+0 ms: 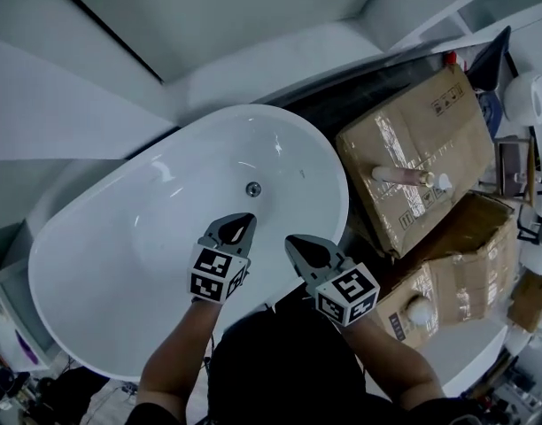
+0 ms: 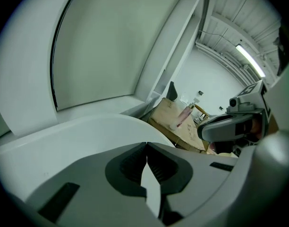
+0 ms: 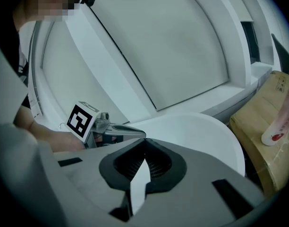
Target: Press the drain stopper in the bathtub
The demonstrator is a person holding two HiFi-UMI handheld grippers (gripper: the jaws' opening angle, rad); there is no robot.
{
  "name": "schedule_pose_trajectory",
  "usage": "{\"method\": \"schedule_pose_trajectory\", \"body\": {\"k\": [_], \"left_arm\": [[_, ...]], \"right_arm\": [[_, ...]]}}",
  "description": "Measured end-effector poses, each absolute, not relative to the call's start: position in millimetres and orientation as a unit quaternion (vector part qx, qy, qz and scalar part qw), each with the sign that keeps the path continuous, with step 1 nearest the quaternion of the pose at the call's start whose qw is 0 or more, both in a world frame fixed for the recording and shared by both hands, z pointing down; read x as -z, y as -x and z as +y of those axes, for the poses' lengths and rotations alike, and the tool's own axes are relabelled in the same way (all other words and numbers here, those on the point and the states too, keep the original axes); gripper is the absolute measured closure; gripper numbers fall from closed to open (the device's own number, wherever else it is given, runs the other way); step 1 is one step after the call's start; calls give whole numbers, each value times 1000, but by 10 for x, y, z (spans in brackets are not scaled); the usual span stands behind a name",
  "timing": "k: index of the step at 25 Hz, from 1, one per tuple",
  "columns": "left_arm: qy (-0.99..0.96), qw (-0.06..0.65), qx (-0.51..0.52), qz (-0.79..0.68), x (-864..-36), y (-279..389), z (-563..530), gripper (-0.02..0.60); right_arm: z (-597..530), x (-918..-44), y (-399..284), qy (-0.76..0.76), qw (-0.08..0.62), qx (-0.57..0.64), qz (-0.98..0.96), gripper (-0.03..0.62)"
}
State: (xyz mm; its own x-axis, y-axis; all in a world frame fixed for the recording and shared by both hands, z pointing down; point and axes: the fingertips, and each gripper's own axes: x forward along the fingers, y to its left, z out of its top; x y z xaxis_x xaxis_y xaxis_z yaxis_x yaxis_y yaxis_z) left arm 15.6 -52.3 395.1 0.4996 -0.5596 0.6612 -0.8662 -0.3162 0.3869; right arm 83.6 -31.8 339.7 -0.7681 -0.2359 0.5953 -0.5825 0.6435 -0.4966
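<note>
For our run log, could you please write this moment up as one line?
phase: pre-press | left tongs: shut, empty, over bathtub | right tongs: shut, empty | drain stopper: untouched

It looked like a storeroom or workshop, not a home bathroom: a white bathtub (image 1: pixel 120 237) stood beside stacked cardboard boxes (image 1: pixel 413 140), under a bare ceiling (image 2: pixel 239 25) with a strip light (image 2: pixel 250 60).

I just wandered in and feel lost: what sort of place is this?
Likely a storeroom or test hall, not a home bathroom: a white bathtub sits beside piled cardboard boxes, with a strip light on a ribbed ceiling.
</note>
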Motion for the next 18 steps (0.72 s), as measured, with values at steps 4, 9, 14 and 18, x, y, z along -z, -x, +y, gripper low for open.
{"method": "schedule_pose_trajectory", "body": {"k": [4,9,14,18], "left_arm": [[-783,374,-221,-446,-4514,-135,-636,566],[-774,388,-244,-437,-5351,-69,-748,566],[-765,401,-272,-425,-6347,-100,-710,566],[-747,422,-284,-428,-7027,-91,-663,566]], "right_arm": [[-441,-3880,-696,-222,253,-356,-872,580],[-597,-4620,-605,-217,262,-359,-869,580],[-691,-5347,-583,-223,256,-365,-867,580],[-673,-5926,-635,-233,263,-379,-856,580]]}}
